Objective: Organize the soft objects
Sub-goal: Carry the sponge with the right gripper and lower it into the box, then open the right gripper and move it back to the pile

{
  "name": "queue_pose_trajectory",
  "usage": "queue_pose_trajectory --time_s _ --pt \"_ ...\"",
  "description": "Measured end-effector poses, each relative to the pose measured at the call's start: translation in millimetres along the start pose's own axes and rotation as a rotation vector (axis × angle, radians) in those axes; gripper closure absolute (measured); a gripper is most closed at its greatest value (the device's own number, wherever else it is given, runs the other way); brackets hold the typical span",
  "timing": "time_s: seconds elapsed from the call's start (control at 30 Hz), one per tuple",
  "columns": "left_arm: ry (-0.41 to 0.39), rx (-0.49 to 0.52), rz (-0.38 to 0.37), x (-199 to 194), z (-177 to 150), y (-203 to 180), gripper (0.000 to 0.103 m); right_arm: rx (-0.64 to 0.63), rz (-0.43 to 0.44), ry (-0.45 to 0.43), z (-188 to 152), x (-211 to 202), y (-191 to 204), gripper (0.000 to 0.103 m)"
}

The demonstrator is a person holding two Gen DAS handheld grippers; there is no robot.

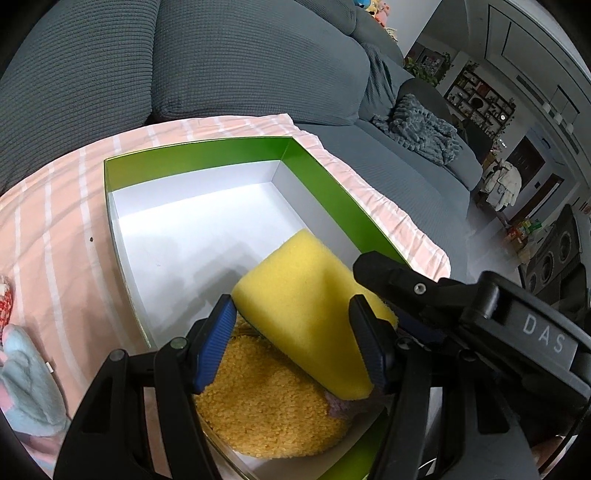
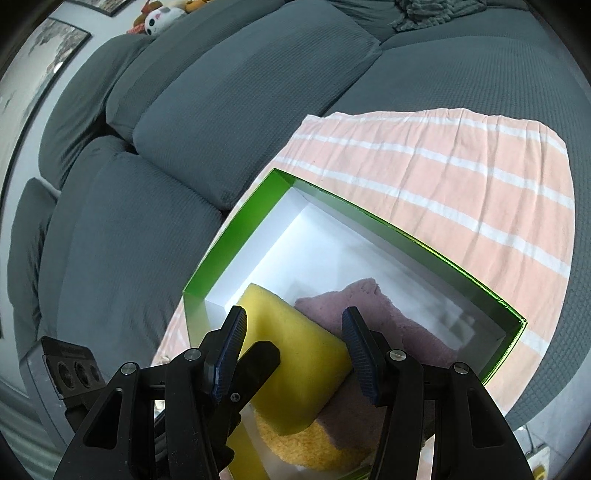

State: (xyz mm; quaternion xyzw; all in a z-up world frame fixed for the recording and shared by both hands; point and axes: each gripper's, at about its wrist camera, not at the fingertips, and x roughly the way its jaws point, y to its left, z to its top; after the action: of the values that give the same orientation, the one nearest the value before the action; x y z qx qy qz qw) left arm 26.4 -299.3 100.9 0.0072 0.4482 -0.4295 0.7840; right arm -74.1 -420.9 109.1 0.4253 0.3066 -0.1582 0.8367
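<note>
A yellow sponge (image 1: 314, 306) lies tilted over an orange fluffy cloth (image 1: 266, 402) in the near corner of a green box with a white inside (image 1: 199, 157). My left gripper (image 1: 291, 302) is shut on the sponge, its blue pads on both sides. In the right wrist view my right gripper (image 2: 295, 314) is also shut on the sponge (image 2: 295, 362), which rests partly on a mauve fluffy cloth (image 2: 373, 306) and the orange cloth (image 2: 306, 446). Each gripper's black finger shows in the other's view, touching the sponge. The rest of the box floor (image 2: 325, 243) is bare.
The box sits on a pink towel with white stripes (image 2: 443, 166) spread over a grey sofa (image 2: 221, 92). A light blue plush item (image 1: 26, 376) and a red-and-white item (image 1: 5, 299) lie on the towel left of the box. Plush toys (image 2: 162, 16) sit on the sofa back.
</note>
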Motion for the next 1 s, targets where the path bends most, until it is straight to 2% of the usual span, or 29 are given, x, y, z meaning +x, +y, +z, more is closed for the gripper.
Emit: queue_pose_trajectory --time_s 0.17,0.27,0.3,0.43,0.53,0.6,0.77,0.93,1.0 --pt "-0.001 0.005 0.015 1 -1 1 0.034 -0.057 -0.017 -0.035 0 -4 8 0.046" --pt "-0.024 -0.004 0.012 -7 -1 2 0.023 -0.076 -0.031 -0.076 -1 -13 15 0.031" --pt "-0.038 -0.002 0.012 -11 -1 2 0.022 -0.081 -0.027 -0.093 -2 -17 16 0.028" --pt "-0.083 0.041 0.03 -28 -3 -3 0.021 -0.097 -0.022 -0.12 -3 -26 23 0.027" --pt "-0.111 0.058 0.052 -46 -5 -2 0.015 -0.113 -0.056 -0.139 -6 -29 30 0.025" --pt "-0.128 0.046 0.044 -59 -7 3 0.011 -0.13 -0.081 -0.159 -9 -32 38 0.019" --pt "-0.197 0.009 0.056 -98 -10 17 0.001 -0.189 -0.096 -0.187 -17 -37 58 0.015" --pt "-0.26 -0.009 0.104 -139 -24 40 0.001 -0.25 -0.107 -0.201 -29 -39 81 0.011" --pt "-0.28 -0.018 0.158 -156 -35 56 0.001 -0.269 -0.117 -0.21 -33 -38 89 0.01"
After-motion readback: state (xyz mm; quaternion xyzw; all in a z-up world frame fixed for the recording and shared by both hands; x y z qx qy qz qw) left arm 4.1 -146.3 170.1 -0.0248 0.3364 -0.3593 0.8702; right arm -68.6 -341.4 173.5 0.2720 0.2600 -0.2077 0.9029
